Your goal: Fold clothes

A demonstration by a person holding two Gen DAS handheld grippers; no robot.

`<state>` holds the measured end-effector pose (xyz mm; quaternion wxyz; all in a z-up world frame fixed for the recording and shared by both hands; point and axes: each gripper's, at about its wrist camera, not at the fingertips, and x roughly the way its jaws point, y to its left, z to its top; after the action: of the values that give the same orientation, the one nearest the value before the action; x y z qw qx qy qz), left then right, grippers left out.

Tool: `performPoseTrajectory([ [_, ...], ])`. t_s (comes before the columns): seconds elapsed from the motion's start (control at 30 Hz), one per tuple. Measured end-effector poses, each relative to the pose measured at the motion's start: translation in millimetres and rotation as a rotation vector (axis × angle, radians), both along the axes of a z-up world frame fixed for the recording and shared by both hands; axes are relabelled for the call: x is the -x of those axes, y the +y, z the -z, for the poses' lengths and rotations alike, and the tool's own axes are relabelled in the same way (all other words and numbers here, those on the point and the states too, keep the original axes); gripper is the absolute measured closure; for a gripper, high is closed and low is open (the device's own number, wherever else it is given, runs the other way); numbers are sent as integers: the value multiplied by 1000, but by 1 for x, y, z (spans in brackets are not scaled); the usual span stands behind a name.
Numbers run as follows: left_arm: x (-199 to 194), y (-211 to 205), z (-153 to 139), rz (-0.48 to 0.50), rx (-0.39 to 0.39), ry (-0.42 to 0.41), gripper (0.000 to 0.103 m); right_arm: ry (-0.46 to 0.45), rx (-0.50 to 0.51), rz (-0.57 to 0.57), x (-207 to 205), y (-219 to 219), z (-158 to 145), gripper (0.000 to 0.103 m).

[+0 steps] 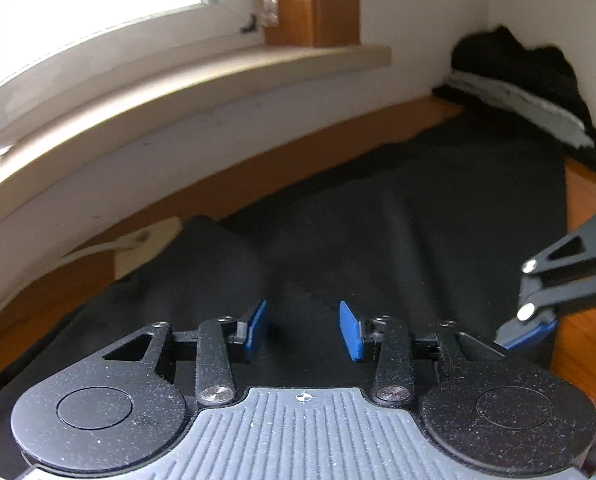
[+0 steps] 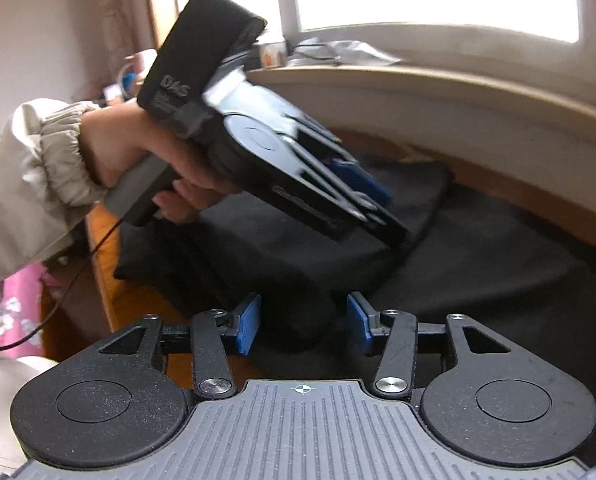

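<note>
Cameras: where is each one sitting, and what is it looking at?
Left wrist: sits on the left gripper, looks down over the black cloth toward the sill; the right gripper's tip shows at the edge.
Right wrist: sits on the right gripper, looks across the cloth at the left gripper, a hand and a sleeve.
Both show the cloth, sill and window.

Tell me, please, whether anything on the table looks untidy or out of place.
The black garment lies rumpled, with a fold bunched at its near left. A heap of dark clothes sits crumpled in the far corner. Nothing looks spilled or damaged.
</note>
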<state>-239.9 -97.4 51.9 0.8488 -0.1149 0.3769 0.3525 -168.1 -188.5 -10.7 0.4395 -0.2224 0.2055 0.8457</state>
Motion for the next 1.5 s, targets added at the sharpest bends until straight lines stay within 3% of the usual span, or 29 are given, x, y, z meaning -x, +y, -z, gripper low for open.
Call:
performPoseTrajectory([
  [0.13, -1, -4, 8, 9, -14, -9, 77, 58, 32, -18, 0, 7, 8, 59],
  [0.2, 0, -4, 11, 3, -29, -19, 90, 66, 30, -24, 1, 1, 6, 85],
  [0.23, 1, -5, 12, -3, -42, -19, 94, 66, 25, -26, 2, -4, 4, 86],
  [0.37, 3, -3, 13, -14, -44, -36, 96, 8, -32, -39, 14, -31, -9, 95],
  [0.4, 3, -2, 13, -17, -44, -40, 96, 0, -39, -40, 17, -37, -11, 101],
  [0.53, 5, 1, 13, -19, -40, -53, 96, -50, -53, -34, 26, -50, -13, 101],
  [0.63, 8, 3, 11, -35, -11, -63, 96, -29, -65, 23, 18, -44, -14, 100],
  [0.73, 8, 1, 7, -56, 18, -45, 92, -2, -80, 74, 10, -29, -15, 95],
  [0.83, 4, -5, 5, -52, 19, -12, 80, -2, -70, 56, 10, -12, -11, 84],
  [0.93, -1, -12, 7, -42, 2, 5, 78, 17, -41, 31, 13, -1, -6, 72],
  [1.0, -1, -13, 8, -32, -5, 4, 80, 36, -14, 9, 16, 5, -2, 72],
  [1.13, 3, -13, 10, -14, -10, -12, 98, 78, 14, -28, 22, 12, 1, 73],
  [1.3, 5, -14, 11, -5, -19, -17, 101, 72, -14, -51, 33, 9, -3, 96],
  [1.5, 9, -8, 4, -17, -14, -39, 102, 26, -90, -34, 46, -21, -15, 99],
])
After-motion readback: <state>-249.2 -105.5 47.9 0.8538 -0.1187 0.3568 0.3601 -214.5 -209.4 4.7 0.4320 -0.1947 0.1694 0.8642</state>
